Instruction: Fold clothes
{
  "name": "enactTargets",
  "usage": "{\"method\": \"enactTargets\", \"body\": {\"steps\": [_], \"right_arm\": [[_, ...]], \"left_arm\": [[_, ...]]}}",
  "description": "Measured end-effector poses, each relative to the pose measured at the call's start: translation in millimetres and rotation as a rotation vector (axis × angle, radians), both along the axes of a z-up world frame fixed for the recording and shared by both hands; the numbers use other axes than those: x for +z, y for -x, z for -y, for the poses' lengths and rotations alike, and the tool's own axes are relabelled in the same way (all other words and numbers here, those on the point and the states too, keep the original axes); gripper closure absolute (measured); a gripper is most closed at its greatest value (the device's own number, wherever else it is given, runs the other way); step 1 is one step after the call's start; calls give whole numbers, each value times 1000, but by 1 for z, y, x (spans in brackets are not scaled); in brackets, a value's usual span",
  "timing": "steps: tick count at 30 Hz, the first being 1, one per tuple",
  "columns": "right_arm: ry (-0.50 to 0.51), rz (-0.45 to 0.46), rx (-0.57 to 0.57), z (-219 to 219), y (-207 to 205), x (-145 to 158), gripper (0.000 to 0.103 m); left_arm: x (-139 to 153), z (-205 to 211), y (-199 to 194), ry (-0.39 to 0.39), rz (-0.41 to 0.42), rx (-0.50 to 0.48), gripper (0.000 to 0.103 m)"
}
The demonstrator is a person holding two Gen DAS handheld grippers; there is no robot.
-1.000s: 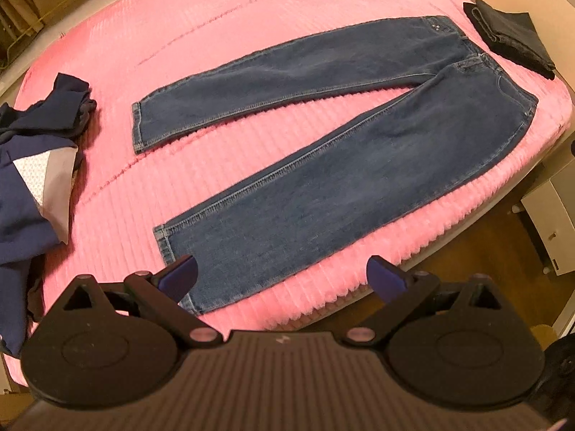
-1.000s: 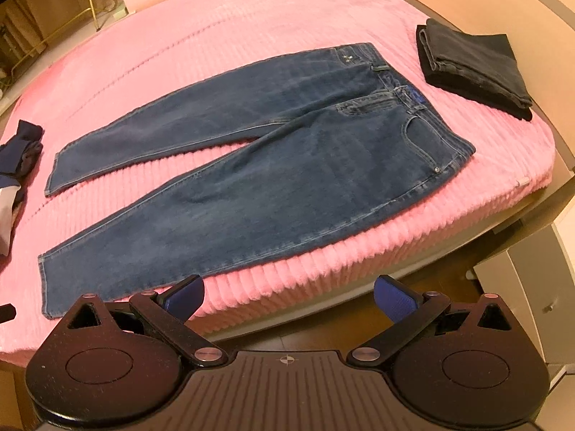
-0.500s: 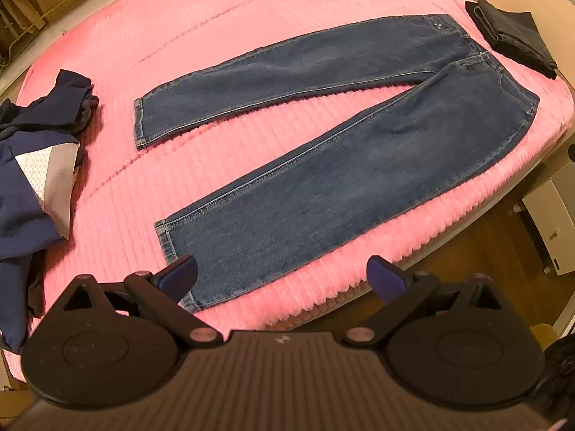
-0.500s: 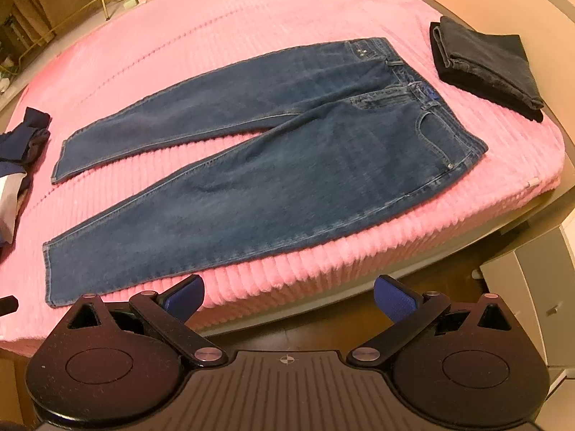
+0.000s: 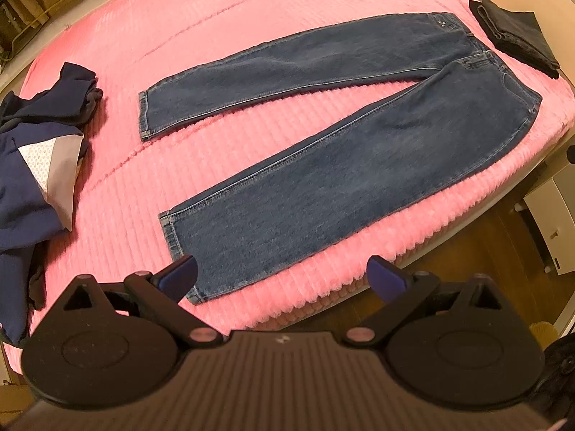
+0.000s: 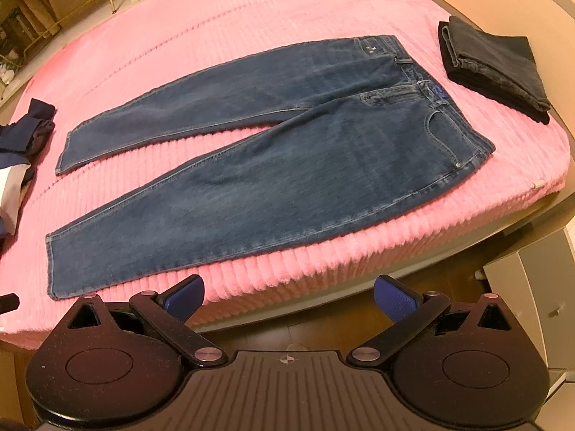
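Note:
A pair of blue jeans (image 5: 359, 151) lies flat on the pink bed cover (image 5: 215, 28), legs spread to the left, waistband at the right; it also shows in the right wrist view (image 6: 287, 165). My left gripper (image 5: 284, 276) is open and empty, held above the bed's front edge near the hem of the near leg. My right gripper (image 6: 289, 292) is open and empty, held off the front edge of the bed below the near leg's middle.
A folded dark garment (image 6: 492, 68) lies at the bed's far right corner. A crumpled navy and white garment (image 5: 32, 165) lies at the left. A white cabinet (image 5: 553, 215) stands on the wooden floor to the right of the bed.
Both grippers have drifted slightly, so the jeans sit a little higher and further off in both views. Both stay open. The jeans have not moved.

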State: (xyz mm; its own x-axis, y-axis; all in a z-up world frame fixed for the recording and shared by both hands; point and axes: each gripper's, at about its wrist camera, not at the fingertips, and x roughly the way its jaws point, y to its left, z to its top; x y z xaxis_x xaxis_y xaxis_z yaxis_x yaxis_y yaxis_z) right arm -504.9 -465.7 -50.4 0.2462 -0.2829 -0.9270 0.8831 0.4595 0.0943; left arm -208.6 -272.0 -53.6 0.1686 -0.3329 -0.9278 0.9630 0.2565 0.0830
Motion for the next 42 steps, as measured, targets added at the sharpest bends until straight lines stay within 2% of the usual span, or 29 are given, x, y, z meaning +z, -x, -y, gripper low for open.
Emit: {"method": "enactTargets", "body": {"steps": [23, 31, 42], "right_arm": [[-20, -8, 65, 23, 3, -8, 0], [-44, -23, 106, 43, 7, -16, 0], [-41, 4, 176, 83, 8, -17, 0]], "left_arm": [[-6, 8, 14, -29, 0, 22, 4], [-7, 22, 26, -38, 4, 43, 4], [-12, 43, 40, -47, 5, 92, 4]]}}
